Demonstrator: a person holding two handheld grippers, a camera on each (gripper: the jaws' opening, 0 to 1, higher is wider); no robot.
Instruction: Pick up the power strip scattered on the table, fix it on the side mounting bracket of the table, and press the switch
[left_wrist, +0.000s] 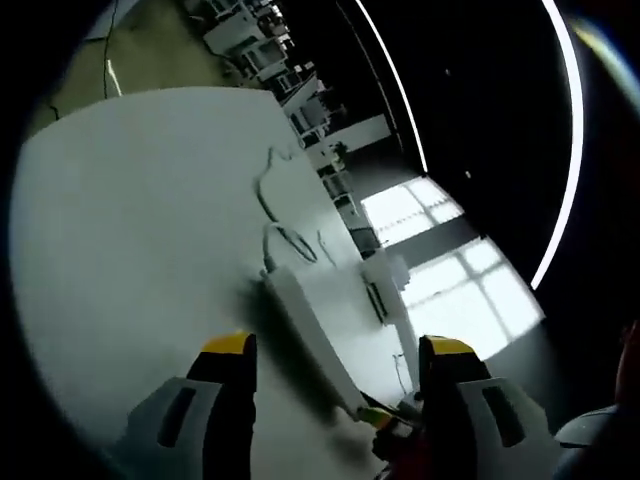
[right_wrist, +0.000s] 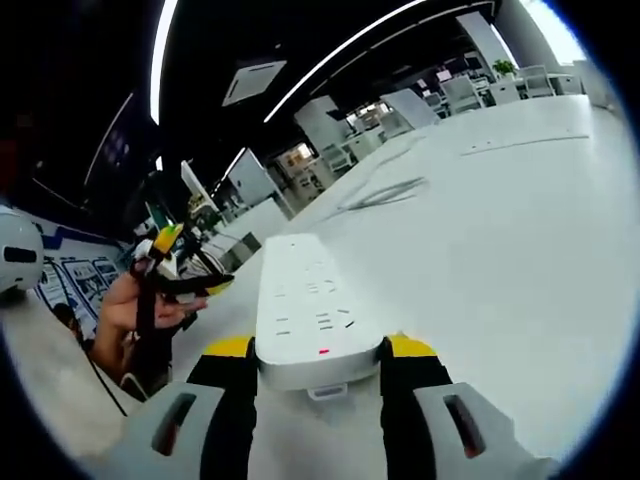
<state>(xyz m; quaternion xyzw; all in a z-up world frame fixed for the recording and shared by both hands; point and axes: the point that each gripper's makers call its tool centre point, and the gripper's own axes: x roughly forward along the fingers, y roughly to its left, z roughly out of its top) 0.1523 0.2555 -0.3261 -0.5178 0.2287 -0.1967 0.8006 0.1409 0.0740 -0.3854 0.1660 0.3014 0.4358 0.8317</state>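
A white power strip (right_wrist: 308, 305) lies lengthwise between the jaws of my right gripper (right_wrist: 320, 348), which is shut on its near end; a small red mark (right_wrist: 323, 351) shows on that end. In the left gripper view the same strip (left_wrist: 305, 325) is seen edge-on, lifted over the white table (left_wrist: 140, 220), and runs between the spread jaws of my left gripper (left_wrist: 338, 347), which is open and apart from it. In the right gripper view a hand (right_wrist: 125, 310) holds the left gripper (right_wrist: 190, 262) off the table's left side. The strip's cable (left_wrist: 285, 235) lies looped on the table behind it.
The white table (right_wrist: 520, 230) stretches far to the right, with the cable loops (right_wrist: 385, 192) on it. Rows of desks and chairs (right_wrist: 470, 90) stand behind. Bright windows (left_wrist: 450, 270) lie past the table's edge.
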